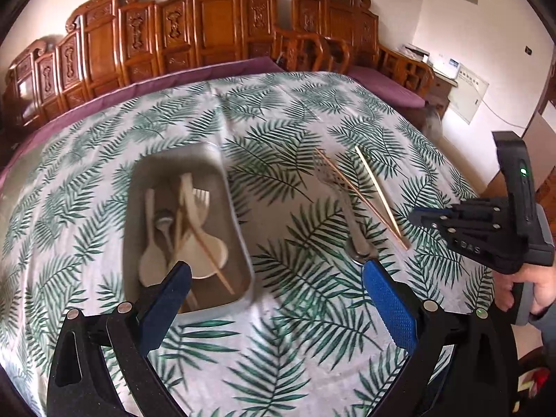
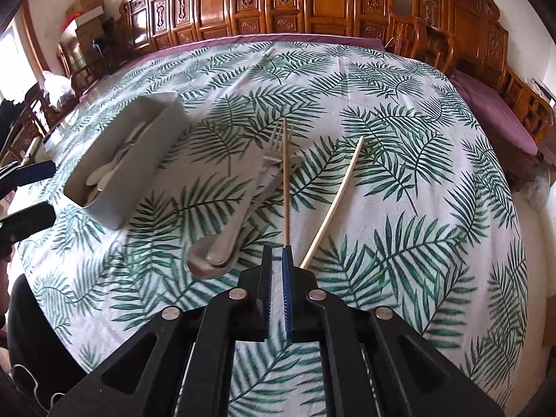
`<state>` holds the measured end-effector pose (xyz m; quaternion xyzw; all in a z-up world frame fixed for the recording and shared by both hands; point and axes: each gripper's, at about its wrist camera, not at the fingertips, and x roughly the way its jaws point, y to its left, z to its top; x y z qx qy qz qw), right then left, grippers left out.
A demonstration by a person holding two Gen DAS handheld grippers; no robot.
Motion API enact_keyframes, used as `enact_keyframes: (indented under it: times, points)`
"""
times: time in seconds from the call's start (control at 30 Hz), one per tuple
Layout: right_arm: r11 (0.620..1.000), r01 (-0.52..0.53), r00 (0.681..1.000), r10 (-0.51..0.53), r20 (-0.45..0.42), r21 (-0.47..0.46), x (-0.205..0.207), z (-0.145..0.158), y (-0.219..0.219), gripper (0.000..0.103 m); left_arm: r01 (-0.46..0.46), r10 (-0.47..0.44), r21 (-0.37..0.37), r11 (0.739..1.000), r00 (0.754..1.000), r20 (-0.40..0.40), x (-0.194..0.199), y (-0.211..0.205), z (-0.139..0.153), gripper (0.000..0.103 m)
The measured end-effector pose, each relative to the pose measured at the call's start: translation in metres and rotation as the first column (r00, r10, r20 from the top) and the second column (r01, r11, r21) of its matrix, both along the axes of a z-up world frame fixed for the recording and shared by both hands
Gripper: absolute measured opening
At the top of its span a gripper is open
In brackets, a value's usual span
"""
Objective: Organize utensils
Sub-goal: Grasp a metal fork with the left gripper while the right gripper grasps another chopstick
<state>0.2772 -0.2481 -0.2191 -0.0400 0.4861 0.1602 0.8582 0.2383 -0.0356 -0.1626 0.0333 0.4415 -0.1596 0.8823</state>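
A grey tray (image 1: 239, 239) on the leaf-print cloth holds cream spoons, a cream fork, a small metal spoon and chopsticks; it also shows in the right wrist view (image 2: 153, 128). A metal fork (image 1: 342, 194) and two chopsticks (image 1: 373, 187) lie to its right. My left gripper (image 1: 278, 288) is open and empty, hovering between tray and fork. My right gripper (image 2: 277, 253) is shut on the near end of one brown chopstick (image 2: 285, 180), which lies across the metal fork (image 2: 257, 187). A pale chopstick (image 2: 335, 201) lies just right of it.
The table (image 2: 399, 139) is covered by a leaf-print cloth. Carved wooden chairs (image 1: 215, 24) and a purple cushion (image 1: 385, 87) stand behind the table. The table edge falls away at the right. A person's hand holds the right gripper's handle (image 1: 521, 285).
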Motion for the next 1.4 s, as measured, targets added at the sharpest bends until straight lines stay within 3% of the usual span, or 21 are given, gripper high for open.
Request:
enact_keyframes:
  times: [0.07,0.47,0.63,1.03,1.17,1.4]
  points:
    - [1.0,-0.012,1.0,0.012,-0.003,0.002,0.008,-0.004,0.0,0.019,0.009,-0.009,0.006,1.0,1.0,-0.002,0.002,-0.006,-0.002,0.095]
    - [0.997,-0.073,0.994,0.071,-0.083,-0.022,0.061,-0.037,0.011,0.019,0.033,-0.033,0.036,0.999,0.999,-0.014,0.02,-0.027,-0.008,0.095]
    - [0.997,-0.074,0.994,0.073,-0.086,-0.003,0.064,-0.043,0.007,0.007,0.053,-0.051,0.049,0.997,0.998,-0.036,0.026,-0.037,-0.013,0.095]
    - [0.997,-0.022,1.0,0.023,-0.016,0.07,0.023,-0.01,-0.022,0.006,0.092,-0.087,0.059,0.994,0.992,-0.088,0.049,-0.066,-0.029,0.095]
    - [0.999,-0.013,1.0,0.014,-0.013,0.052,0.007,-0.011,-0.03,0.006,0.106,-0.104,0.009,0.994,0.989,-0.109,0.062,-0.076,-0.033,0.095]
    - [0.996,0.048,0.999,-0.046,-0.021,0.078,-0.009,-0.017,-0.054,0.006,0.093,-0.094,-0.015,0.996,0.982,-0.162,0.092,-0.09,-0.048,0.095]
